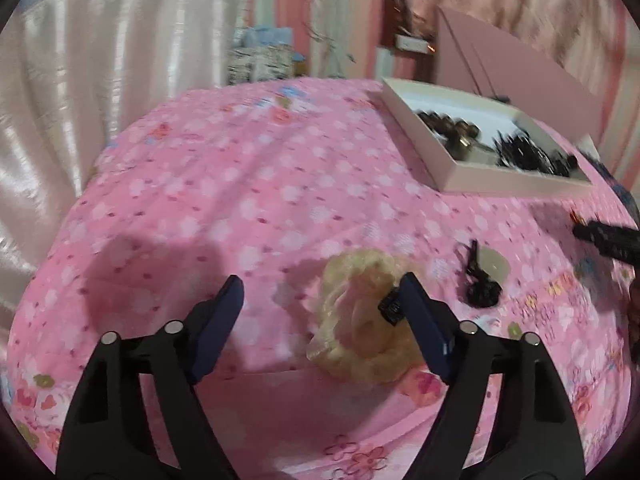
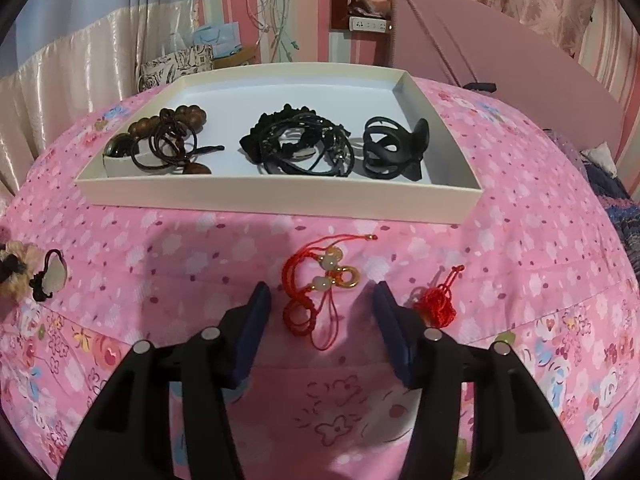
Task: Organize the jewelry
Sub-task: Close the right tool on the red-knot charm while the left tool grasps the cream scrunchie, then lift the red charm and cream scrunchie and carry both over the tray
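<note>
**Jewelry half sorted, both claws hovering over the pink bedspread**

Jewelry first: the red cord charm (image 2: pixel 320 280) with pale beads and a gold ring lies on the bedspread (image 2: pixel 200 248) just in front of the tray's near wall, right between my right claw's fingers. Its long axis runs roughly away from me, with the loose cord tip pointing toward the tray's near right corner. A small red knot tassel (image 2: pixel 438 304) sits just beside my right finger, its loop end pointing up toward the tray.

My right claw (image 2: pixel 322 300) is spread wide, low over the charm, pointing straight at the white tray (image 2: pixel 280 196), nothing pinched. My left claw (image 1: pixel 320 296) is also spread, angled down at the bedspread, with the cream scrunchie (image 1: pixel 360 320) lying against its right finger; I can't tell if the pad actually touches it. That view is blurry. A black cord piece with a pale stone (image 1: pixel 482 276) lies near the scrunchie, toward the tray.

Inside the tray: brown wooden beads and brown hair ties (image 2: pixel 164 140) at the left end, a black tangle of ties (image 2: pixel 296 144) in the middle, a black claw clip (image 2: pixel 396 148) at the right end.

No readable writing anywhere.
</note>
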Tool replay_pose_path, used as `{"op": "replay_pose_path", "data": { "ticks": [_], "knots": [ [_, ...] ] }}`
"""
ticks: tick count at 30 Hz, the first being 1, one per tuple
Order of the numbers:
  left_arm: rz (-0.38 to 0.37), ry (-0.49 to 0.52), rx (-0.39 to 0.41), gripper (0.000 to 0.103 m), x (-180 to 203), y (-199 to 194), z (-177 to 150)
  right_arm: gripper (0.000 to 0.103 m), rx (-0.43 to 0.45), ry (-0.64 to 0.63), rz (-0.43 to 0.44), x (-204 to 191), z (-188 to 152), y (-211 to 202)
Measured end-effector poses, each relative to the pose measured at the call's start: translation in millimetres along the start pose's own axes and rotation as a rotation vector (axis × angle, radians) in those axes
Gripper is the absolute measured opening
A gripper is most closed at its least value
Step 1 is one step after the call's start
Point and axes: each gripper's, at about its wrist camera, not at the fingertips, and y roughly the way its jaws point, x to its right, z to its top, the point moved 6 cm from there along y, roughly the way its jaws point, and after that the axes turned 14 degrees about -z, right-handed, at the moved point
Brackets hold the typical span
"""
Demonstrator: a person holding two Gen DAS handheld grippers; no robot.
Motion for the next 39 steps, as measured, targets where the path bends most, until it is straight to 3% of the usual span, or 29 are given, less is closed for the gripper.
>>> {"op": "replay_pose_path", "data": {
  "ticks": [7, 9, 15, 16, 18, 19, 21, 26, 33, 37, 39],
  "knots": [
    [-0.042, -0.003, -0.019, 0.077, 3.0, 4.1, -1.4, 0.052, 0.001, -0.001, 0.012, 0.1, -0.4, -0.2],
    [-0.029, 0.006, -0.018, 0.077, 4.6, 3.9, -1.2, 0.04, 0.01, -0.005, 0.032, -1.2, -0.1, -1.7],
    [-0.008, -0.012, -0.012, 0.075, 5.7, 6.2, 1.9, 0.028, 0.015, 0.018, 0.022, 1.4, 1.9, -2.2],
    [-0.015, -0.012, -0.008, 0.069, 7.0, 6.0, 2.0, 0.027, 0.014, 0.02, 0.023, 1.8, 2.0, -2.1],
    [0.012, -0.005, 0.016, 0.042, 7.0, 1.3, 2.9, 0.02, 0.014, 0.027, 0.022, 3.1, 2.2, -2.0],
    [0.054, -0.023, 0.008, 0.004, 2.3, 1.5, 1.4, 0.017, 0.015, 0.028, 0.03, 3.0, 2.5, -2.2],
    [0.047, -0.073, -0.032, 0.006, -6.2, 8.6, -1.7, 0.01, 0.019, 0.037, 0.045, 5.2, 2.2, -2.7],
    [0.054, -0.053, 0.044, 0.006, -3.3, -6.9, 0.7, 0.005, 0.069, 0.075, 0.129, 11.1, -0.4, -16.4],
    [0.235, 0.027, 0.204, 0.006, 7.8, -42.6, 5.0, 0.004, 0.205, 0.065, 0.102, 34.1, -41.0, -74.5],
    [0.292, -0.016, 0.247, 0.006, -2.5, -55.2, 6.7, 0.004, 0.239, 0.091, 0.037, 50.6, -52.4, -88.0],
    [0.361, -0.045, 0.286, 0.006, -7.1, -65.2, 5.7, 0.004, 0.245, 0.081, 0.012, 49.7, -53.6, -91.2]
  ]
}}
